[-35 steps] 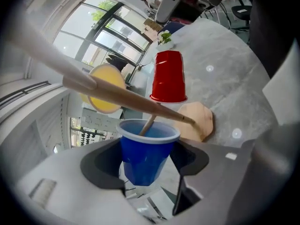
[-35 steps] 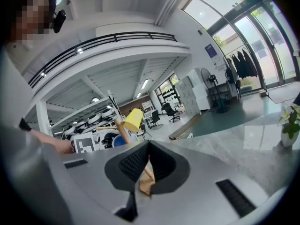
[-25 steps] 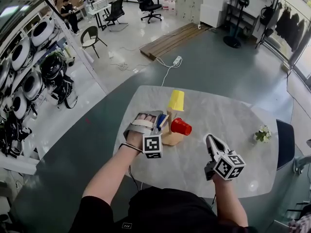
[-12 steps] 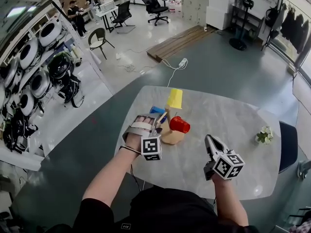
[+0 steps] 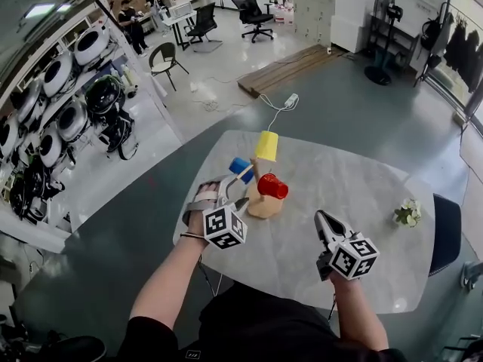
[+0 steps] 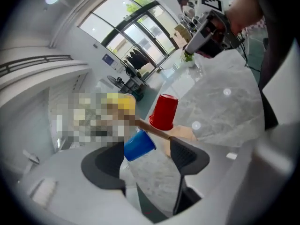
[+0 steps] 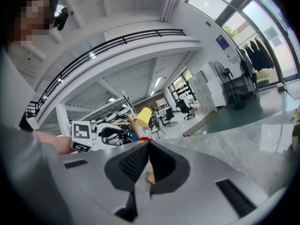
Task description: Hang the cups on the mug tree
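On the pale marbled tabletop [image 5: 355,187] a wooden mug tree [image 5: 263,204] is seen with three cups carried on its pegs: a yellow plastic cup [image 5: 266,145] at the top, a blue plastic cup [image 5: 241,165] on the left-hand peg and a red plastic cup [image 5: 272,186] on the right. Such cups are judged to be light, thin-walled and smooth, easily crushed or knocked off a peg, so a gentle hold across the side wall near the rim would be called for. The left gripper [image 5: 233,195] is held just before the tree with its fingers [image 6: 103,165] spread wide and nothing gripped. In the left gripper view the blue cup [image 6: 139,145] is framed between the fingers' tips yet lies beyond them, untouched, with the red cup [image 6: 164,112] farther off. The right gripper [image 5: 324,219] is held well apart to the right, its fingers [image 7: 129,165] pressed together on nothing. No further cup is seen lying on the tabletop, so the hanging is judged complete.
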Motion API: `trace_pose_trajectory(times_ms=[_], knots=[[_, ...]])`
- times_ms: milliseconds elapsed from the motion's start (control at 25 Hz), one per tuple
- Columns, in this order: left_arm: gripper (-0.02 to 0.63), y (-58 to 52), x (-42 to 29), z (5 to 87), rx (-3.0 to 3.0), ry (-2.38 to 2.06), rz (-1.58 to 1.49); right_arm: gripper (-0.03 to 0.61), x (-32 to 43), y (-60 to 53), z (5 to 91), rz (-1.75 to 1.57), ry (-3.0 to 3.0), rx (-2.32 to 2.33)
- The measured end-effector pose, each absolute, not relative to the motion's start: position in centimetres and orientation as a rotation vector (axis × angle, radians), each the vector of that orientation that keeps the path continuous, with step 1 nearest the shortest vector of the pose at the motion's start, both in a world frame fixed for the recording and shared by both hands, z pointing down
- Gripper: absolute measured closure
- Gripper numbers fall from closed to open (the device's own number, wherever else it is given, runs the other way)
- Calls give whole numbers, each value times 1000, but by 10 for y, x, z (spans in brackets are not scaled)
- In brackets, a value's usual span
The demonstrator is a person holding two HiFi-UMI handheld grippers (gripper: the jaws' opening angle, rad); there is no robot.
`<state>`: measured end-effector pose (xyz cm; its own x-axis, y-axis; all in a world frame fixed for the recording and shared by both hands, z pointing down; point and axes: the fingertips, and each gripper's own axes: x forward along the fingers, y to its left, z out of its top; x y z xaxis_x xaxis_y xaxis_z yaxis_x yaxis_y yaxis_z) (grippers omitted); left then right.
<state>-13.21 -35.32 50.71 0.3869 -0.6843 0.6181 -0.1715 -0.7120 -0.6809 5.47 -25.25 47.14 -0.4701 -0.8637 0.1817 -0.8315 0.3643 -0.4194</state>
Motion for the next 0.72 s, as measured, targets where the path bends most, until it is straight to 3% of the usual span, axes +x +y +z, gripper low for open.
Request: trace_pose_trajectory(times_ms=[720], knots=[[301,-318,-158,463,-2809,930,-765,566,-8,-241,423,-580,2578,-1633]])
